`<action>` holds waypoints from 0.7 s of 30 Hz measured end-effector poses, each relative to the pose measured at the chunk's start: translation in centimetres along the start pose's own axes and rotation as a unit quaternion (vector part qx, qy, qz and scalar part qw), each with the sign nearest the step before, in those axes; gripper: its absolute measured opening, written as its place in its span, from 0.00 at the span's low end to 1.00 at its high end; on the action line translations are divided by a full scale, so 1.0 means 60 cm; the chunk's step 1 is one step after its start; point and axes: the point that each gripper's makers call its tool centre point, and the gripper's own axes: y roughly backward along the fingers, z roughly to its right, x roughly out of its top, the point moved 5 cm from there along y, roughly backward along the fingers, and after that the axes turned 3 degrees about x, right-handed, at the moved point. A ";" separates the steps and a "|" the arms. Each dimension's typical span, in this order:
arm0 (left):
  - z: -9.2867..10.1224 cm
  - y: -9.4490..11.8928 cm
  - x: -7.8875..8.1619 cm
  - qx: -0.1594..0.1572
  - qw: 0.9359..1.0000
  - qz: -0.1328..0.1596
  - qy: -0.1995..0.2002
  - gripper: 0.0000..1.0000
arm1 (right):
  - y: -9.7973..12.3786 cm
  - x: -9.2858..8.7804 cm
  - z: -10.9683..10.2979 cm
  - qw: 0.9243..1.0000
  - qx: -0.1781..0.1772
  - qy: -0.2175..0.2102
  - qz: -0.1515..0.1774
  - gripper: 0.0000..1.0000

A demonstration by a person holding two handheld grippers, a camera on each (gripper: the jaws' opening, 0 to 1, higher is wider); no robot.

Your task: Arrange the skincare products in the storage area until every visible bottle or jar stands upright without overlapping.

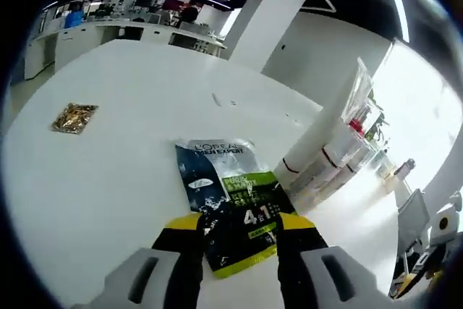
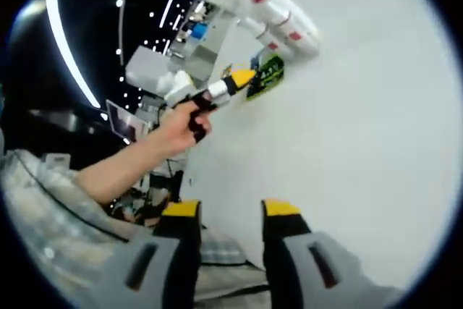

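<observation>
- On the white bench [image 1: 108,179], flat between the jaws of the left tongs [image 1: 239,233], lies a dark L'Oréal sachet [image 1: 228,200] with a green label — the jaws are spread either side of its near end; whether they touch it, I cannot tell.
- Just beyond it, white bottles [image 1: 325,161] lie on their sides in a row.
- Well apart on the bench sits a small gold packet [image 1: 73,117].
- Right tongs [image 2: 230,215] are spread, holding nothing — a person's hand [image 2: 177,128] grips the left tongs ahead.

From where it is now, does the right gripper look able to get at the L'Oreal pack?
Probably not yet: the right gripper hangs open near the table edge, while the L'Oreal pack lies far across, already between the left gripper jaws.
</observation>
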 end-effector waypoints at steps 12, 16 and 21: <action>0.004 0.006 0.014 -0.013 0.999 0.010 -0.029 0.49 | 0.000 0.001 0.002 1.000 -0.003 -0.002 0.000 0.31; 0.010 0.032 0.015 -0.016 0.999 0.014 -0.038 0.50 | -0.013 0.000 -0.007 1.000 0.002 0.004 -0.003 0.31; 0.022 0.083 0.009 -0.025 0.998 0.041 -0.043 0.52 | -0.036 -0.012 -0.025 1.000 0.011 0.016 -0.016 0.31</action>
